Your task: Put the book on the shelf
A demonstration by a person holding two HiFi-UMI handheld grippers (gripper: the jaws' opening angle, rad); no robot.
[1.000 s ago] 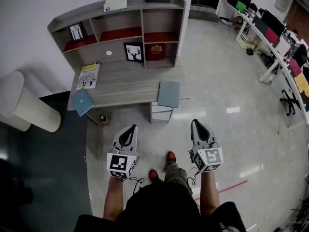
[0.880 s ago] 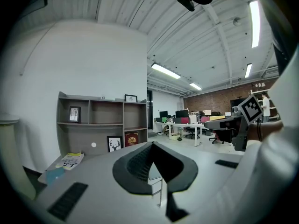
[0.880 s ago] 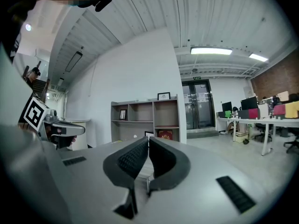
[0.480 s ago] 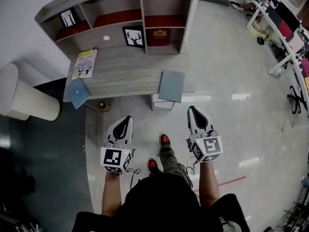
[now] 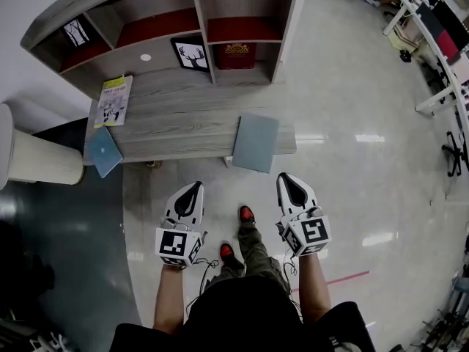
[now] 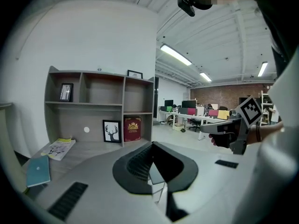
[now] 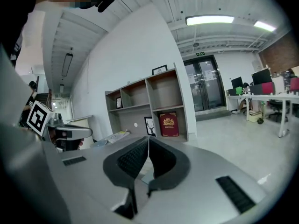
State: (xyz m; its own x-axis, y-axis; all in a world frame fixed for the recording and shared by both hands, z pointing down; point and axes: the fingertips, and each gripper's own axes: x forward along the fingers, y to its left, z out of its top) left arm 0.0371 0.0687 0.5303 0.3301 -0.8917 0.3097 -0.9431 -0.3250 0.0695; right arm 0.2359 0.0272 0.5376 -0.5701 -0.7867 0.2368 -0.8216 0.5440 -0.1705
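A grey-blue book (image 5: 256,141) lies flat on the wooden desk (image 5: 183,119), overhanging its front right edge. A smaller blue book (image 5: 104,151) sticks out over the front left corner, and a yellow magazine (image 5: 112,101) lies behind it. The shelf unit (image 5: 242,6) at the desk's back holds a red book (image 5: 236,56) and a deer picture (image 5: 190,53). My left gripper (image 5: 194,188) and right gripper (image 5: 285,177) are both shut and empty, held over the floor short of the desk. The right one points at the grey-blue book. The left gripper view shows the red book (image 6: 132,129) and the blue book (image 6: 38,170).
A white cylindrical bin (image 5: 40,160) stands left of the desk on dark flooring. Office desks and chairs (image 5: 440,42) line the far right. The person's red shoes (image 5: 246,213) are on the glossy floor between the grippers. A framed picture (image 5: 76,31) sits in the upper left shelf compartment.
The person has stepped forward. Both grippers have come closer to the desk's front edge, still shut and empty. The desk and shelf now fill more of the head view.
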